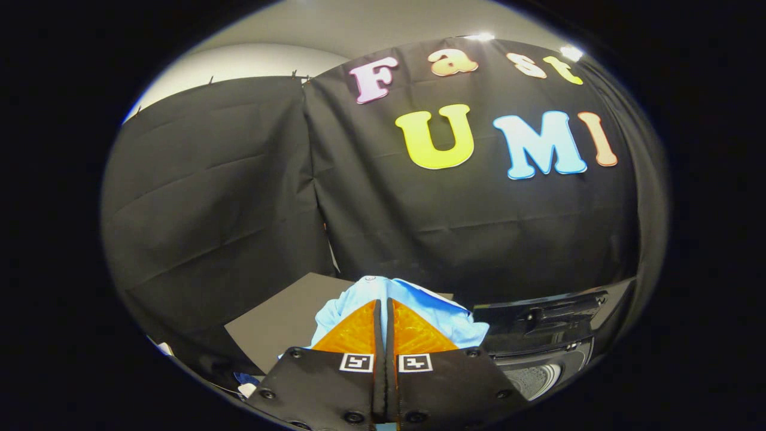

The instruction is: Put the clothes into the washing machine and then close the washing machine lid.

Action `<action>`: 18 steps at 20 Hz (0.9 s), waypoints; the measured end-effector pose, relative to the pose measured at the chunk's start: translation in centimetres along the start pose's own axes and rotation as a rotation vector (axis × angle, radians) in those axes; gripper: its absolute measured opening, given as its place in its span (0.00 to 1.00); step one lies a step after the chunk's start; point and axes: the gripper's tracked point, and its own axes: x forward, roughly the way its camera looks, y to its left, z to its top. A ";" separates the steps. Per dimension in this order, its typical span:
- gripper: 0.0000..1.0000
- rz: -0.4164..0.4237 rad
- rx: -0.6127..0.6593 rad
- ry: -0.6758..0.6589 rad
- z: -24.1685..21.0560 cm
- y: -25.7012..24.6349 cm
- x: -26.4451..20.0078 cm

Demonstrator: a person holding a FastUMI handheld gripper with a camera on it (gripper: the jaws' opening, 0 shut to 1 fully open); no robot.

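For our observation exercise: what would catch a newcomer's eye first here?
The light blue garment stands out, bunched just ahead of the gripper, whose fingers are closed together with the cloth around their tips. Beside it, past the fingers, sits the dark washing machine with its lid up.

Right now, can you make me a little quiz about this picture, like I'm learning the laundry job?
1. True or false: the hand-held gripper has its fingers wide apart.
2. What is the light blue cloth doing? A) lying flat on the dark board B) bunched around the closed fingers C) already inside the drum
3. Fill in: the washing machine sits beside the fingers with its lid ____.

Key:
1. False; the fingers are pressed together with cloth around them.
2. B
3. Open; the dark lid stands raised and the drum shows below it.
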 end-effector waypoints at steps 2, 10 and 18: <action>0.01 -0.025 0.015 -0.009 0.2 -2.0 -0.8; 0.01 -0.112 0.060 -0.018 0.2 -8.7 -3.9; 0.01 -0.177 0.085 0.000 -1.3 -13.5 -6.4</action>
